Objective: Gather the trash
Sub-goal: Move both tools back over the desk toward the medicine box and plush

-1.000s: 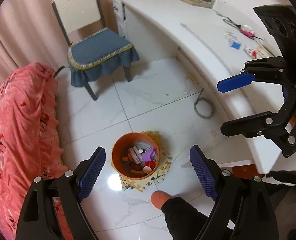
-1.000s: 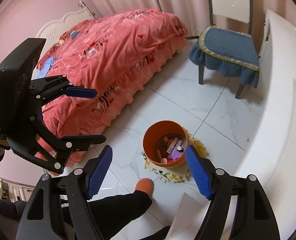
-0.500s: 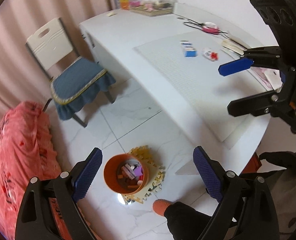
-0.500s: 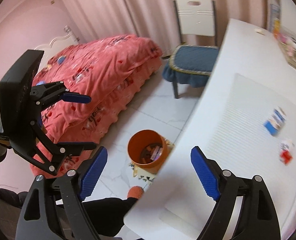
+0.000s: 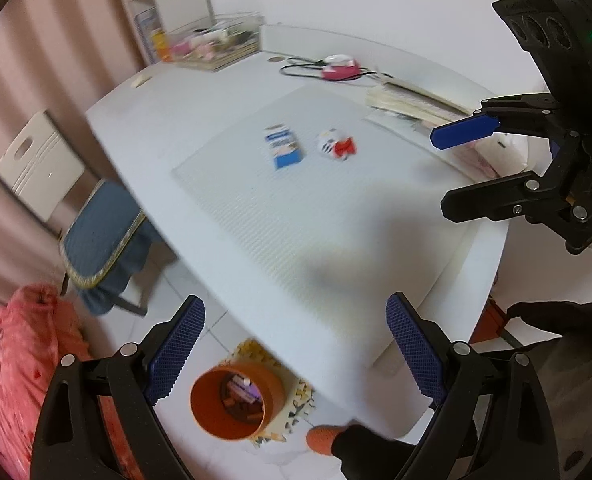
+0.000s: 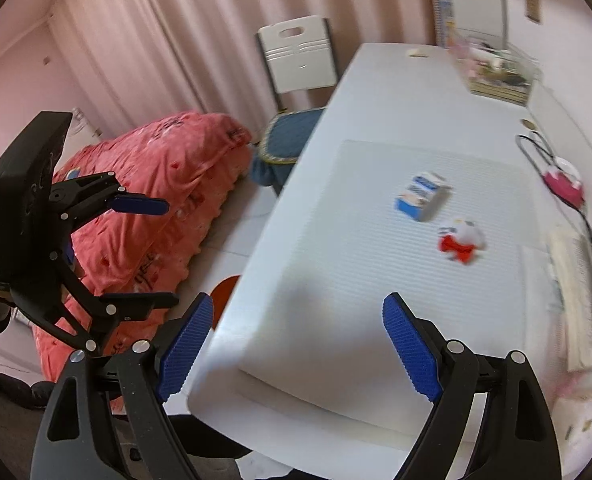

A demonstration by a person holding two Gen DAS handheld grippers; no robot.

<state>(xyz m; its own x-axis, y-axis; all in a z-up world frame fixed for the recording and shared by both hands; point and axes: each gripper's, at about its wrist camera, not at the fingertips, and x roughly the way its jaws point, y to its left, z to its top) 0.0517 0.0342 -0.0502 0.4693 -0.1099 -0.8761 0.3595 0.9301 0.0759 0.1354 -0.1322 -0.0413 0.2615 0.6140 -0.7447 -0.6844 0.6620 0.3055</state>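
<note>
A small blue-and-white carton (image 5: 281, 147) (image 6: 422, 196) and a crumpled red-and-white wrapper (image 5: 336, 145) (image 6: 462, 240) lie side by side on a ribbed white mat on the white table (image 5: 235, 232). An orange bin (image 5: 235, 400) with scraps inside stands on the floor under the table's near edge; in the right wrist view only a sliver of the bin (image 6: 225, 292) shows. My left gripper (image 5: 296, 316) hangs open and empty over the table edge above the bin. My right gripper (image 6: 299, 308) is open and empty over the table's near corner, short of both items.
A chair with a blue cushion (image 5: 99, 236) stands at the table's far side, beside a bed with a red cover (image 6: 155, 184). A pink object with a black cable (image 5: 338, 68), stacked papers (image 5: 412, 100) and a cluttered clear box (image 5: 215, 46) lie at the table's back. An orange-socked foot (image 5: 322, 438) is near the bin.
Both views have swung up from the floor and bin to the table top, so the carton and wrapper now lie ahead. Both grippers' jaws stand slightly wider.
</note>
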